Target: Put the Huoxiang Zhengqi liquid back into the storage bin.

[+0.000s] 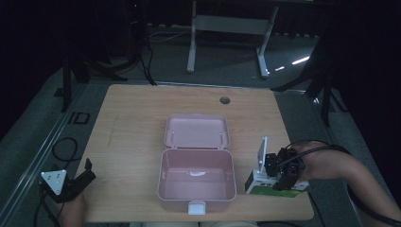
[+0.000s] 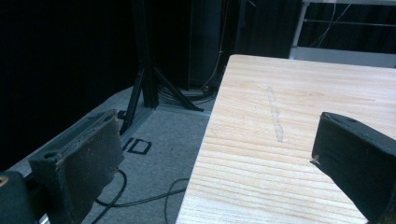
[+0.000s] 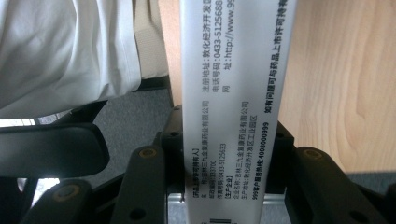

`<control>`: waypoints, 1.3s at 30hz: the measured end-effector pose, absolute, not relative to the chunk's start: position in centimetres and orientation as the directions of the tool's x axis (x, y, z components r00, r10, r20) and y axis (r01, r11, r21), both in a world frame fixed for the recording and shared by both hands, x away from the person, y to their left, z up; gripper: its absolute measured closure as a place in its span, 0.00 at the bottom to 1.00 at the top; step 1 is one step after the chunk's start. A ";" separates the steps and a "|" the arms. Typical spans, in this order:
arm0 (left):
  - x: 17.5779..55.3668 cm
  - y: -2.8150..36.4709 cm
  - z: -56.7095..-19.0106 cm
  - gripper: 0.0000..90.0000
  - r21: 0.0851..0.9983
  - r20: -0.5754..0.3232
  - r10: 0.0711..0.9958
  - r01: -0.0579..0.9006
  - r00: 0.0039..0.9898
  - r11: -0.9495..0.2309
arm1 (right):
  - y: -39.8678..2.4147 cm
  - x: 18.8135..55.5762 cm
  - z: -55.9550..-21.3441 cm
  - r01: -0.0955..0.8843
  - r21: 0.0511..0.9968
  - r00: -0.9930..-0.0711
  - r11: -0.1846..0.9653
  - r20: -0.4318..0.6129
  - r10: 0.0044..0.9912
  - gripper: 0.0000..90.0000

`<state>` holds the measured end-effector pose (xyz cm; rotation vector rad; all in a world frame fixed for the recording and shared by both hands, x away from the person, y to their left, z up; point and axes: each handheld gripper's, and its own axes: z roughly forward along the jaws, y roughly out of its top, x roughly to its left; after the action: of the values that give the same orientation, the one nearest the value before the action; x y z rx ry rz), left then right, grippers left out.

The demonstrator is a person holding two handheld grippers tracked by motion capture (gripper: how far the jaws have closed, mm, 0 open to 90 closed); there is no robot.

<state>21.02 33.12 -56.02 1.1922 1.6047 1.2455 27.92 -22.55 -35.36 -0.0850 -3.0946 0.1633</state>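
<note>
At the table's right edge, your right gripper (image 1: 280,176) pinches the medicine box (image 3: 233,93); the open pink case (image 1: 197,177) awaits it, your left gripper (image 1: 78,182) idle, jaws spread.

A pink box (image 1: 196,182) is seen standing open near the front edge of the wooden table (image 1: 137,123), its lid (image 1: 196,131) laid back flat behind it. A round hole (image 1: 225,100) is cut near the table's far edge. A white desk frame (image 1: 227,33) and dark stands are placed on the grey floor beyond.
</note>
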 end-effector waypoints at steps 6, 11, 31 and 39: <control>21.0 33.1 -56.0 0.02 0.973 -0.027 0.963 0.213 -0.267 0.086 | -22.3 28.2 -33.5 0.075 -0.099 -0.997 0.992 0.022 0.078 0.69; 21.0 33.1 -56.0 0.02 0.973 -0.023 0.963 0.216 -0.267 0.083 | -21.8 28.1 -31.8 0.068 -0.085 -0.998 0.994 0.004 0.068 0.69; 21.0 33.2 -56.0 0.02 0.974 -0.024 0.963 0.211 -0.268 0.083 | -17.9 28.6 -29.2 0.022 -0.049 -1.000 0.999 0.001 0.022 0.69; 21.0 33.1 -56.0 0.02 0.974 -0.022 0.964 0.210 -0.264 0.080 | -15.2 28.6 -29.2 -0.015 -0.047 -1.000 0.999 0.013 -0.015 0.69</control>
<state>20.99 33.14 -56.03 1.1950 1.5952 1.2482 28.61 -15.17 -29.25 0.0232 -3.1278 0.0734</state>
